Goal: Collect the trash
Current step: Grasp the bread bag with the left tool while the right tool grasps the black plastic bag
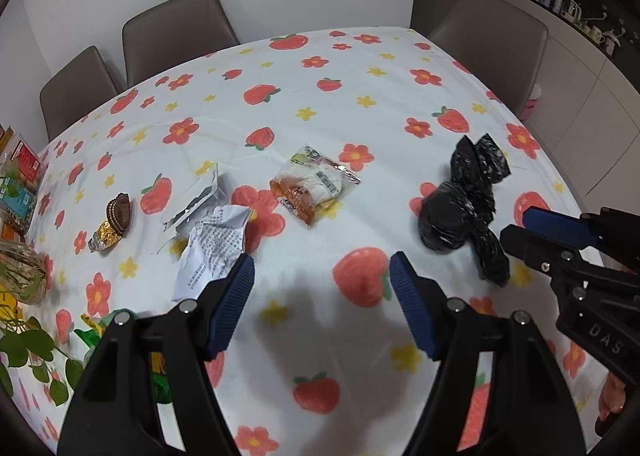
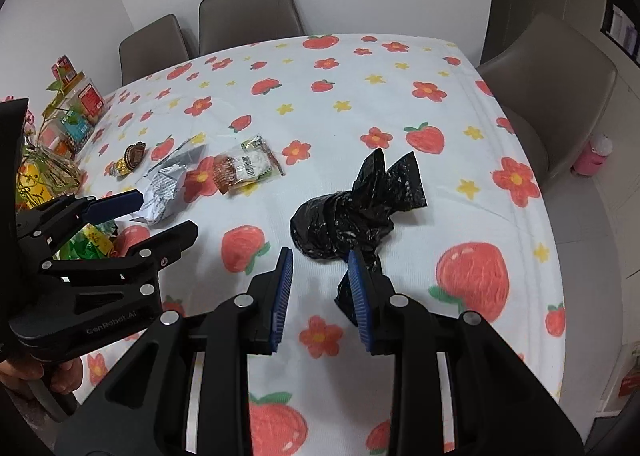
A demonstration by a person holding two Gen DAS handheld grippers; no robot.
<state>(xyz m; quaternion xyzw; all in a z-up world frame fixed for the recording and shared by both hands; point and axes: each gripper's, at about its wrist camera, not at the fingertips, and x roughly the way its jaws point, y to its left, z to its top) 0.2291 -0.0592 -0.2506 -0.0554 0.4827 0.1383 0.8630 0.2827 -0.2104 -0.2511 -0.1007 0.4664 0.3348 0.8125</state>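
Left gripper [image 1: 322, 260]: your jaws stand wide apart above the tablecloth [image 1: 328, 104], holding nothing; its body reads "GenRobot.AI" in the right wrist view.
Right gripper [image 2: 320, 260]: your jaws are apart, nothing clamped; the black bag's tail lies just beside the right pad [image 2: 360, 296]. Its body shows the letters "DAS" in the left wrist view.
Black plastic bag [image 2: 344, 216]: crumpled, lying directly ahead of your right gripper; you cannot tell what is inside.
Crumpled receipt [image 1: 212, 248]: printed text, too small to read, next to your left gripper's left fingertip.
Clear snack wrapper [image 1: 312, 186]: carries a barcode label; the lettering is unreadable.
Torn envelope [image 1: 196, 200]: just behind the receipt.
Gold foil and brown paper cup [image 1: 112, 222]: far left of the trash.
Green packet [image 2: 86, 244]: under your left gripper.
Boxes [image 2: 80, 112]: at the table's left edge, labels illegible.
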